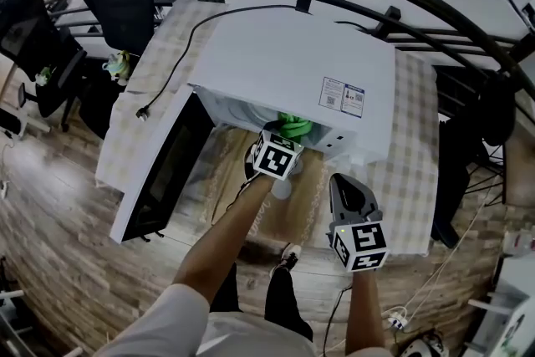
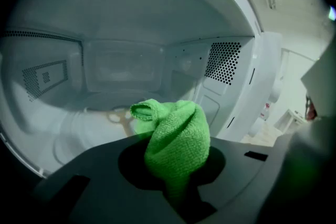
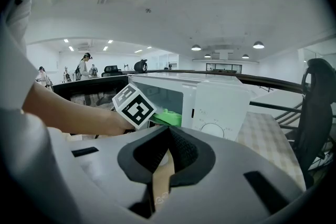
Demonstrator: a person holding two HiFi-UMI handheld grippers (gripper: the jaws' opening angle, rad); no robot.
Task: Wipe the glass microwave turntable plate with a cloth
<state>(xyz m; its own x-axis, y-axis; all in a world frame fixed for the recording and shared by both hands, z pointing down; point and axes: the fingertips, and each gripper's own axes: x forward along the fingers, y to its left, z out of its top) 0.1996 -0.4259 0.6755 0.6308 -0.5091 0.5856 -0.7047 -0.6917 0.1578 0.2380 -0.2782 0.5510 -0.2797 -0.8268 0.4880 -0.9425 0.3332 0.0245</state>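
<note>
Clamped on a bunched green microfibre cloth point(image 2: 176, 139), the left hand-held gripper point(image 1: 286, 138) sits at the white microwave oven's point(image 1: 292, 63) open mouth, the smooth round glass turntable plate point(image 2: 84, 120) flat on the cavity floor just ahead and below, while the right hand-held gripper point(image 3: 168, 139), jaws together and empty, hangs farther back.

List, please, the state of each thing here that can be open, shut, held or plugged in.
Door: open, swung out from the microwave.
Left gripper: shut on the cloth.
Cloth: bunched up, pinched at the oven's mouth.
Right gripper: shut, empty, away from the microwave.
Glass plate: lying flat inside the oven.
Plug: unplugged, loose on the table.
</note>
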